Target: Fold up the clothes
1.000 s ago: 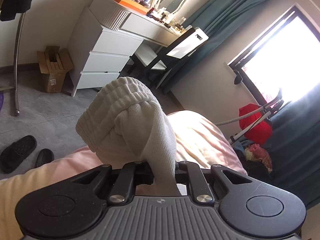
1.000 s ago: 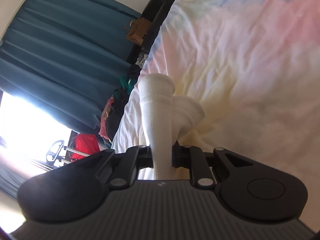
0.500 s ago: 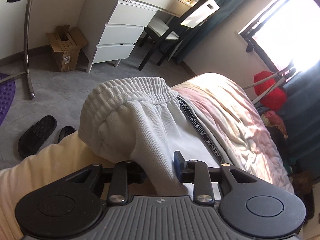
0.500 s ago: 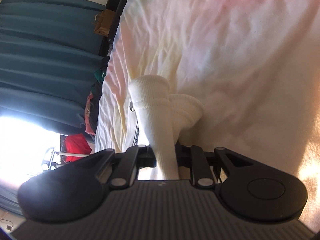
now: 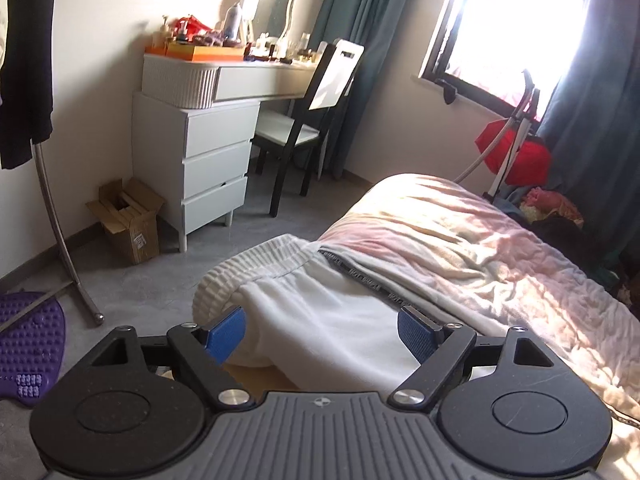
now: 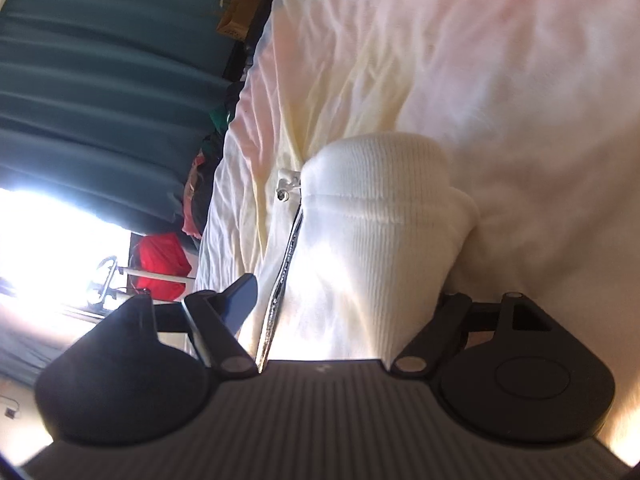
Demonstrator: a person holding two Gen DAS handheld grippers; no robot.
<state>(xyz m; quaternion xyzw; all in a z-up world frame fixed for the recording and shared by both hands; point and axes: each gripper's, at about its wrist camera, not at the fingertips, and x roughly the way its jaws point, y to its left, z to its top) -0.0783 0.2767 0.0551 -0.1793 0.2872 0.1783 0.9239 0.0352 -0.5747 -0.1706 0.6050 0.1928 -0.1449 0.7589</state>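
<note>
White sweatpants [image 5: 320, 320] lie on the pink and cream bedspread [image 5: 500, 248], with the ribbed waistband [image 5: 248, 268] at the bed's edge and a dark lettered side stripe [image 5: 360, 276]. My left gripper [image 5: 323, 330] is open, its blue pads either side of the cloth. In the right wrist view the ribbed cuffs [image 6: 380, 208] of the pants rest on the bedspread [image 6: 480, 80]. My right gripper [image 6: 344, 304] is open around them; its right finger is hidden by the cloth.
A white dresser [image 5: 200, 160] and vanity with a black chair [image 5: 312, 120] stand across the grey floor. A cardboard box [image 5: 128, 220], a metal rack leg [image 5: 60, 232] and a purple mat [image 5: 28, 340] are at the left. Teal curtains [image 6: 100, 80] and a red bag [image 5: 516, 156] are by the window.
Both grippers were shut on the sweatpants and have opened. The pants have come down to lie on the bed, and the left view has tilted upright.
</note>
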